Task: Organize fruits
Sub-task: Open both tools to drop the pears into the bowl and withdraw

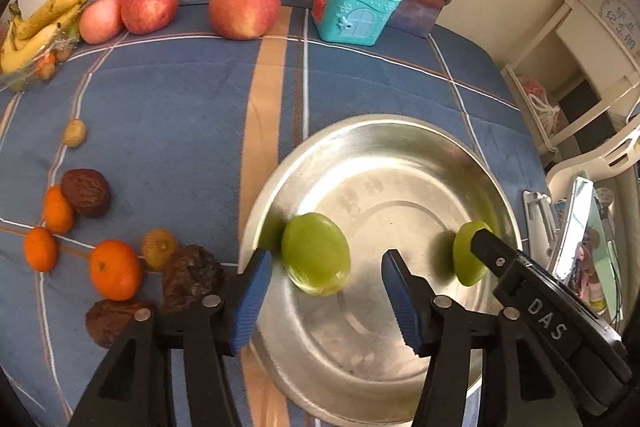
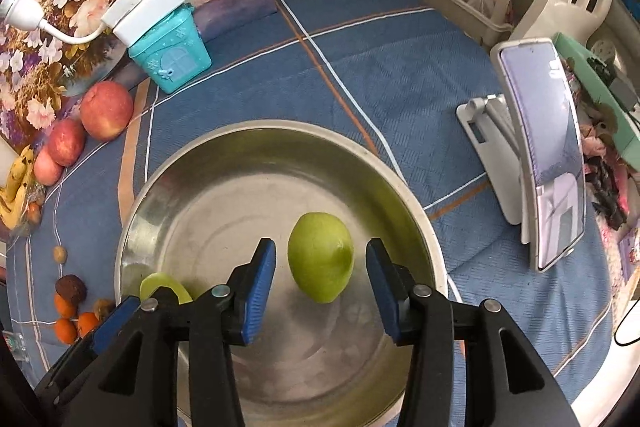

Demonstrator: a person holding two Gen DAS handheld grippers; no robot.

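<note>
I held both grippers over the metal bowl on the blue checked cloth. My left gripper stood released, one green fruit lying in the bowl between its pads. My right gripper was likewise released around the other green fruit. Apples, oranges and bananas lay on the cloth.
</note>
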